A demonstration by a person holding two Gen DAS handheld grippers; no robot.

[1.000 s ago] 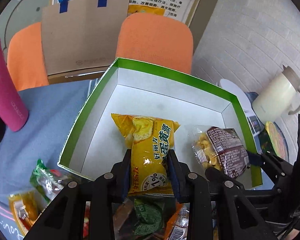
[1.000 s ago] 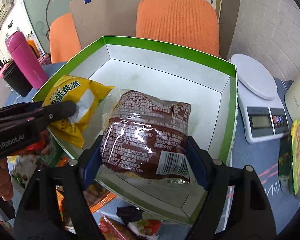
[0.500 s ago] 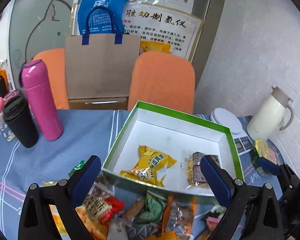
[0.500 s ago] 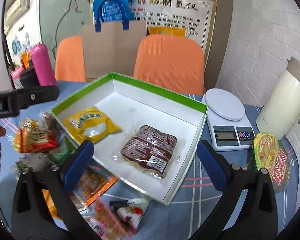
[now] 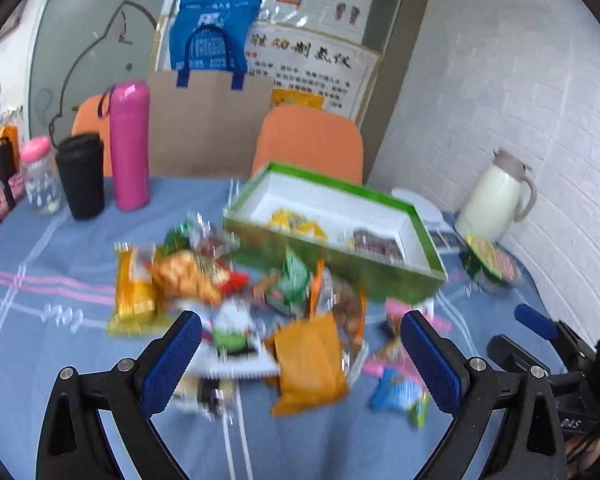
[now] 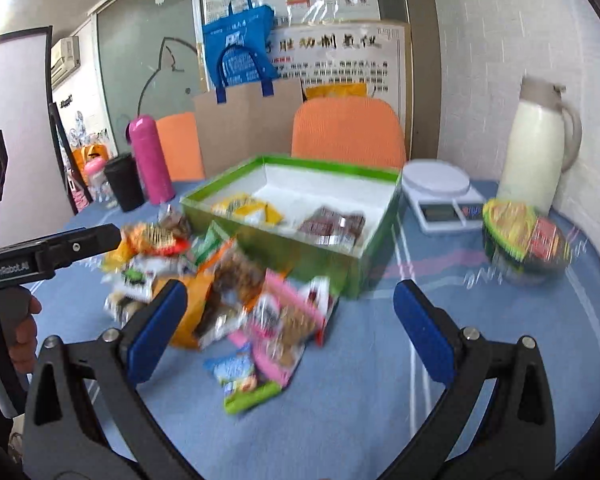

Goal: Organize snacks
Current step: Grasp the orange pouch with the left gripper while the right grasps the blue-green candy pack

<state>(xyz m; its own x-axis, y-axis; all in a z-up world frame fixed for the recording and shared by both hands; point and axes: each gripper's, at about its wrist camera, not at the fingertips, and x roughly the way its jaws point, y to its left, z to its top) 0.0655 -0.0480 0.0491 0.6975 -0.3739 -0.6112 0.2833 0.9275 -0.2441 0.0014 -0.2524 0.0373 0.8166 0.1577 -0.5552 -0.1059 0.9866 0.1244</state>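
Observation:
A green box with a white inside stands on the blue tablecloth. In it lie a yellow snack pack and a dark brown snack pack. A blurred heap of several loose snack packs lies in front of the box. My left gripper is open and empty above the heap's near side. My right gripper is open and empty too, over the pink packs. The left gripper's body shows at the right wrist view's left edge.
A pink flask, a black cup and a small jar stand at the back left. A white scale, a cream jug and a noodle bowl sit at the right. Orange chairs stand behind the table.
Both grippers let go of their packs inside the box, opened wide and pulled back and up. The yellow and brown packs now lie in the box and the loose heap has come into view.

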